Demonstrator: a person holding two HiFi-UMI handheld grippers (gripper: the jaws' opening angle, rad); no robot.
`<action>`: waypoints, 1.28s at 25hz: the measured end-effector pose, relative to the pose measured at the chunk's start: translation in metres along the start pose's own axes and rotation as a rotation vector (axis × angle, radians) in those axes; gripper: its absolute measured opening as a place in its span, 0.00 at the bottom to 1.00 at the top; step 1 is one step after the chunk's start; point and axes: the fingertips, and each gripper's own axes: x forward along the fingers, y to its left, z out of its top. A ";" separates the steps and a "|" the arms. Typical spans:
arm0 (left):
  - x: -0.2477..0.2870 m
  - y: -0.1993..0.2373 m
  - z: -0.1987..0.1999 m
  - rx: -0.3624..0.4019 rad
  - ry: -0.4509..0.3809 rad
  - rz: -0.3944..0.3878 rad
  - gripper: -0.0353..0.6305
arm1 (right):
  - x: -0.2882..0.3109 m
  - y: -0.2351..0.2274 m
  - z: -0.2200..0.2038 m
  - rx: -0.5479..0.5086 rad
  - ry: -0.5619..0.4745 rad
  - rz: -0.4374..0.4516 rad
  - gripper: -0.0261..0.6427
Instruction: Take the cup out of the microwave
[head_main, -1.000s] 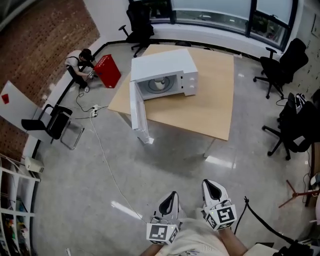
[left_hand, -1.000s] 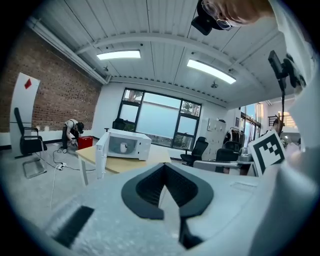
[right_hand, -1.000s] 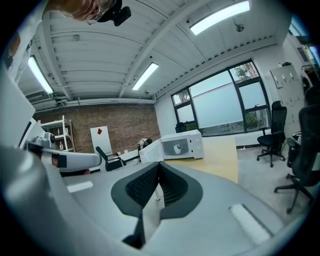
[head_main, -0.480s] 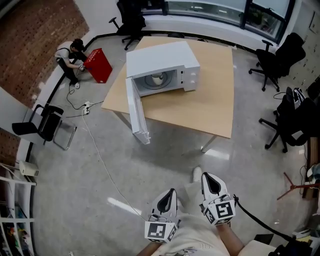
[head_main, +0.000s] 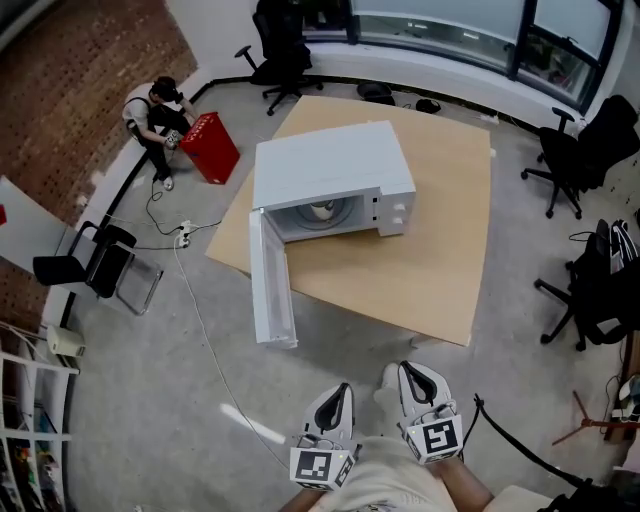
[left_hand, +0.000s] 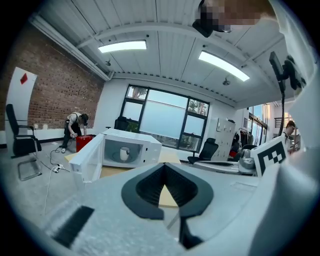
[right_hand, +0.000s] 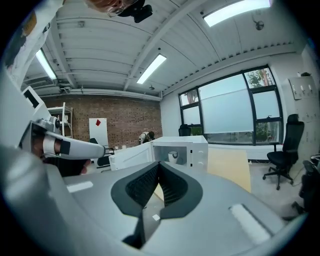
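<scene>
- The cup (head_main: 322, 210) is white and stands inside the microwave (head_main: 335, 160). Nothing is touching it.
- The microwave sits on the desk (head_main: 440, 260), near the desk's left side in the head view.
- Its door (head_main: 270, 295) is swung wide open and sticks out past the desk edge, over the floor (head_main: 180, 400).
- The way in to the cup looks free, so I think the door part is done.
- Both grippers are well apart from the desk, down low and close to the person's body.
- The left gripper (head_main: 340, 395) has its jaws together, with nothing between them.
- The right gripper (head_main: 420, 372) also has its jaws tip to tip and holds nothing.
- Both point toward the microwave. In each gripper view the cup looks small and far off.
- I think this is the walk-up part: getting to the desk. The grab has not begun.
- Next, the person needs to come close to the open front and keep clear of the door.
- Then one gripper must open its jaws, go in level, and close on the cup.
- The cup is too small here to tell which way its handle faces.
- By the brick wall, a person (head_main: 155, 110) crouches beside a red box (head_main: 213, 143), well away from the desk.
</scene>
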 end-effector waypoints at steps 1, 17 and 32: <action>0.015 0.000 0.005 0.001 -0.005 0.008 0.05 | 0.011 -0.011 0.005 -0.006 -0.005 0.012 0.05; 0.154 0.050 0.037 -0.005 0.009 0.046 0.31 | 0.133 -0.081 0.023 0.072 0.005 0.066 0.07; 0.292 0.181 0.026 0.060 -0.036 0.205 0.47 | 0.237 -0.108 -0.004 0.046 0.040 -0.005 0.07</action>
